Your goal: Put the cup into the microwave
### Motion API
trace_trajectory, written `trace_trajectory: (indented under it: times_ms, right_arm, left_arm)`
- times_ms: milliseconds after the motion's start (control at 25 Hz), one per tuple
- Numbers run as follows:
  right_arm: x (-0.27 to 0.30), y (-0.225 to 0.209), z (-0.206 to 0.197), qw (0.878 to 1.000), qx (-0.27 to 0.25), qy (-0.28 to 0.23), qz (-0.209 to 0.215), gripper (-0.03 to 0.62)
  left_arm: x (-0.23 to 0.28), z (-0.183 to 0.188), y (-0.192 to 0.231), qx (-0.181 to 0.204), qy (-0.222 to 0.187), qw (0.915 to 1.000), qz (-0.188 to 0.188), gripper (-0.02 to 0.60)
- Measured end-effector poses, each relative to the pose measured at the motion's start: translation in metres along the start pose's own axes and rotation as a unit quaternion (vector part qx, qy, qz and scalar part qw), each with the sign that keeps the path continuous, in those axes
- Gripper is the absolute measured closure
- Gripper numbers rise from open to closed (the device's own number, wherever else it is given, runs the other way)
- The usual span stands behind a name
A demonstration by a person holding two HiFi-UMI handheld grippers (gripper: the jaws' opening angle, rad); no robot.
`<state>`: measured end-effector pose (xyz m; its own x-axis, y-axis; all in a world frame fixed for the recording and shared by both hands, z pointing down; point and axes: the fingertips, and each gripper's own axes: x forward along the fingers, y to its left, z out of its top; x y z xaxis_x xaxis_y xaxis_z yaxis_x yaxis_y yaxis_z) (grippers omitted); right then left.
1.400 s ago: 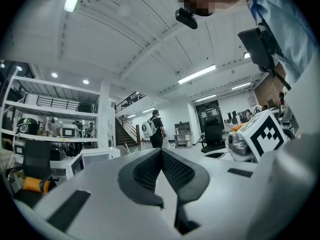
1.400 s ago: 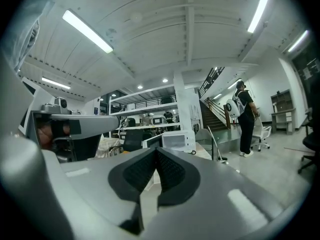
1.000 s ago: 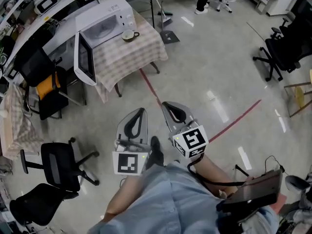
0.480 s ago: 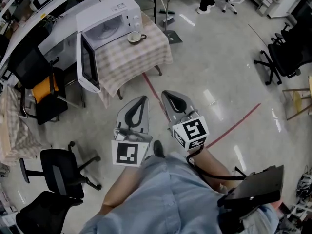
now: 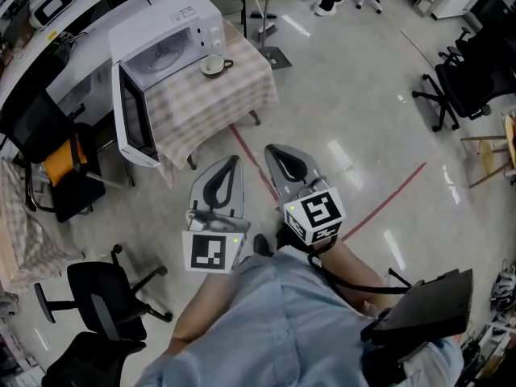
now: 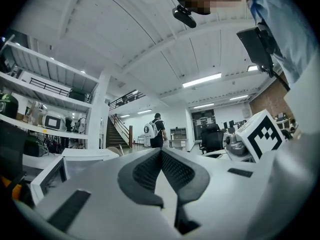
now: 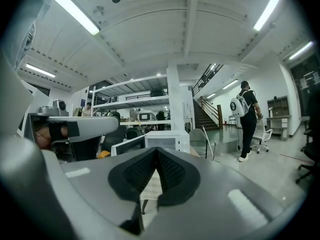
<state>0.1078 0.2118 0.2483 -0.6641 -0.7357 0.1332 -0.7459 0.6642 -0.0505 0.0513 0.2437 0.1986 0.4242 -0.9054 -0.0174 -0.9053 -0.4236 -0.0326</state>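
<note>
We judge this to be the approach step. The cup (image 5: 214,65) sits on the checkered desk (image 5: 230,97) just beside the microwave (image 5: 173,22), whose door (image 5: 133,125) hangs open, and all of it is well apart from us. Our left tongs (image 5: 235,161) and right tongs (image 5: 272,149) are both closed on nothing. Next we must reach the desk, open one pair and grip the cup.
</note>
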Motion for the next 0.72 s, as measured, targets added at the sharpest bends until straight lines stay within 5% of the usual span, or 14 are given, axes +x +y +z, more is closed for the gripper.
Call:
trace_trajectory:
  times_ms: [480,720]
  right_arm:
    - [0.063,-0.069,0.005,1.0,-0.012,-0.002,0.016,0.591]
    - [0.108,-0.119,0.015,0.999,-0.01,0.0,0.045,0.591]
  left_arm:
    - [0.082,-0.015,0.028,0.003,0.022,0.9996,0.019,0.577]
    - [0.14,-0.017,0.051,0.0,0.025,0.9979,0.06,0.577]
